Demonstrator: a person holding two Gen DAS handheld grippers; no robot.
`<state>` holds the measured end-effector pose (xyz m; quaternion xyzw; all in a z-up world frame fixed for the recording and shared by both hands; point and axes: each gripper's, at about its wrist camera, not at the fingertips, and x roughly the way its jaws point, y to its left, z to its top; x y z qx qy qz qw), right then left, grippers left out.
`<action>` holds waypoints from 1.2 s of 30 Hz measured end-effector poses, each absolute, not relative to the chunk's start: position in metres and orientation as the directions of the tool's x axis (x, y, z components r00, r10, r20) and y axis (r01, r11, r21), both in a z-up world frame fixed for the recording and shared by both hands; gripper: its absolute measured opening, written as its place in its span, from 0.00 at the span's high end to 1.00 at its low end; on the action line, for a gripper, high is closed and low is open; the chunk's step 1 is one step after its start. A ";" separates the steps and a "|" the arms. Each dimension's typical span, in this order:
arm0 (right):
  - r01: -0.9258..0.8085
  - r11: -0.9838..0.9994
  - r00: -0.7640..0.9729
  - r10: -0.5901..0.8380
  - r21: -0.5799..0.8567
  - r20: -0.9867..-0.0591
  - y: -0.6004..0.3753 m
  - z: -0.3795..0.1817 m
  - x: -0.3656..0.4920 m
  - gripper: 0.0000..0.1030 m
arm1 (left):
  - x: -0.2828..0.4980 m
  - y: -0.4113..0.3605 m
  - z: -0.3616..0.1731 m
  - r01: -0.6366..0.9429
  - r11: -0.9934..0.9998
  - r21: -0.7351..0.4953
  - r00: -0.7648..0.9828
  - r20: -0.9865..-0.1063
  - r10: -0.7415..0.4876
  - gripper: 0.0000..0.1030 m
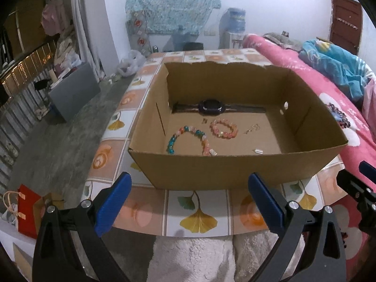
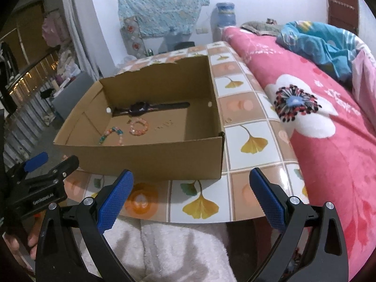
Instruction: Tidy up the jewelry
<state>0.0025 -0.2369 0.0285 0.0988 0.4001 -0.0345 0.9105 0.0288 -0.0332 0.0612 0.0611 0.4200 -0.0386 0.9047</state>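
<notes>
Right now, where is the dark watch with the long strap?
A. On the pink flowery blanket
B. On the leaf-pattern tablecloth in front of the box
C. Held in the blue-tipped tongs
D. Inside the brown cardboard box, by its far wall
D: the dark watch with the long strap lies flat on the floor of the brown cardboard box, along the far wall, behind the round pink bead bracelet.

The left wrist view looks forward from the table's near edge, facing the cardboard box (image 1: 235, 164) squarely and close. The right wrist view sits to the right, facing the box (image 2: 150, 157) obliquely, toward the far left. Both share the box, the tiled table (image 1: 199, 211) and the pink bed (image 2: 329, 141).
</notes>
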 end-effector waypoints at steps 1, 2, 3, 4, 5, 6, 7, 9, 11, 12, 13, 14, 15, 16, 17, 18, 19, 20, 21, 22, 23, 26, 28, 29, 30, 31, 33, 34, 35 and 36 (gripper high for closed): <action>0.142 0.978 0.674 0.018 0.153 -0.739 -0.236 0.028 0.004 0.08 | 0.030 -0.034 0.060 0.119 0.990 0.082 0.642 -0.767 -0.014 0.05; 0.142 0.978 0.670 0.021 0.155 -0.742 -0.235 0.028 0.006 0.08 | 0.032 -0.034 0.059 0.119 0.990 0.081 0.636 -0.771 -0.013 0.05; 0.142 0.977 0.668 0.022 0.157 -0.744 -0.234 0.027 0.008 0.08 | 0.033 -0.034 0.059 0.120 0.990 0.079 0.633 -0.774 -0.015 0.05; 0.144 0.977 0.666 0.021 0.156 -0.746 -0.233 0.027 0.010 0.08 | 0.035 -0.033 0.057 0.117 0.990 0.075 0.627 -0.779 -0.015 0.05; 0.144 0.977 0.664 0.021 0.155 -0.747 -0.232 0.026 0.012 0.08 | 0.036 -0.033 0.056 0.115 0.991 0.072 0.623 -0.782 -0.015 0.05; 0.144 0.977 0.663 0.023 0.157 -0.748 -0.230 0.025 0.014 0.08 | 0.038 -0.033 0.055 0.116 0.991 0.069 0.619 -0.785 -0.017 0.05; 0.141 0.977 0.662 0.027 0.160 -0.749 -0.229 0.025 0.015 0.08 | 0.039 -0.033 0.054 0.115 0.991 0.068 0.613 -0.790 -0.017 0.05; 0.135 0.978 0.657 0.030 0.156 -0.753 -0.225 0.023 0.017 0.08 | 0.040 -0.032 0.053 0.117 0.991 0.065 0.608 -0.794 -0.020 0.05; 0.131 0.981 0.649 0.023 0.141 -0.760 -0.222 0.021 0.019 0.08 | 0.040 -0.033 0.051 0.121 0.991 0.065 0.603 -0.797 -0.021 0.05; 0.132 0.982 0.646 0.017 0.134 -0.763 -0.221 0.020 0.020 0.08 | 0.041 -0.034 0.051 0.123 0.990 0.066 0.601 -0.799 -0.022 0.05; 0.132 0.983 0.641 0.012 0.125 -0.767 -0.220 0.019 0.021 0.08 | 0.041 -0.034 0.050 0.125 0.990 0.067 0.600 -0.800 -0.021 0.05; 0.131 0.984 0.637 0.010 0.121 -0.771 -0.219 0.018 0.022 0.08 | 0.042 -0.035 0.049 0.125 0.990 0.067 0.599 -0.800 -0.021 0.05; 0.131 0.984 0.634 0.009 0.119 -0.774 -0.219 0.017 0.023 0.08 | 0.042 -0.034 0.049 0.125 0.990 0.064 0.598 -0.801 -0.024 0.05; 0.132 0.984 0.631 0.008 0.118 -0.775 -0.219 0.016 0.024 0.08 | 0.042 -0.034 0.049 0.125 0.990 0.062 0.596 -0.803 -0.025 0.05; 0.134 0.984 0.629 0.007 0.117 -0.777 -0.218 0.015 0.024 0.08 | 0.043 -0.034 0.048 0.125 0.990 0.062 0.596 -0.803 -0.025 0.05; 0.134 0.984 0.628 0.007 0.117 -0.778 -0.218 0.014 0.024 0.08 | 0.043 -0.035 0.048 0.126 0.990 0.064 0.594 -0.804 -0.024 0.05; 0.133 0.984 0.627 0.008 0.117 -0.779 -0.218 0.014 0.024 0.08 | 0.043 -0.035 0.047 0.128 0.990 0.065 0.592 -0.805 -0.023 0.05; 0.134 0.984 0.626 0.008 0.117 -0.780 -0.217 0.013 0.024 0.08 | 0.043 -0.035 0.047 0.129 0.990 0.065 0.591 -0.806 -0.024 0.05; 0.133 0.984 0.626 0.008 0.118 -0.780 -0.217 0.013 0.024 0.08 | 0.043 -0.035 0.046 0.130 0.989 0.065 0.589 -0.808 -0.025 0.05; 0.133 0.984 0.625 0.010 0.119 -0.780 -0.217 0.013 0.024 0.08 | 0.043 -0.035 0.046 0.133 0.989 0.064 0.586 -0.810 -0.026 0.05; 0.133 0.984 0.625 0.010 0.119 -0.781 -0.216 0.013 0.024 0.08 | 0.042 -0.036 0.045 0.133 0.989 0.064 0.585 -0.811 -0.026 0.05; 0.132 0.984 0.624 0.011 0.120 -0.782 -0.217 0.012 0.024 0.08 | 0.042 -0.037 0.043 0.136 0.988 0.069 0.582 -0.813 -0.024 0.05; 0.132 0.984 0.624 0.012 0.121 -0.781 -0.217 0.011 0.025 0.08 | 0.043 -0.037 0.043 0.136 0.988 0.067 0.582 -0.813 -0.026 0.05; 0.132 0.984 0.624 0.012 0.121 -0.781 -0.217 0.011 0.024 0.08 | 0.043 -0.037 0.043 0.136 0.988 0.068 0.582 -0.813 -0.024 0.05; 0.132 0.984 0.624 0.013 0.122 -0.782 -0.217 0.011 0.025 0.08 | 0.043 -0.037 0.043 0.137 0.988 0.068 0.582 -0.813 -0.025 0.05; 0.132 0.984 0.623 0.014 0.122 -0.782 -0.217 0.011 0.025 0.08 | 0.043 -0.037 0.043 0.137 0.988 0.068 0.582 -0.813 -0.025 0.05; 0.134 0.984 0.620 0.012 0.120 -0.784 -0.217 0.011 0.025 0.08 | 0.042 -0.037 0.042 0.140 0.988 0.064 0.579 -0.815 -0.029 0.05; 0.134 0.984 0.620 0.011 0.120 -0.785 -0.217 0.011 0.025 0.08 | 0.042 -0.037 0.042 0.141 0.988 0.062 0.577 -0.816 -0.032 0.05; 0.134 0.984 0.620 0.011 0.119 -0.785 -0.216 0.011 0.025 0.08 | 0.042 -0.038 0.042 0.144 0.988 0.059 0.575 -0.817 -0.035 0.05; 0.133 0.984 0.620 0.011 0.120 -0.784 -0.216 0.010 0.026 0.08 | 0.042 -0.038 0.041 0.145 0.988 0.058 0.574 -0.818 -0.036 0.05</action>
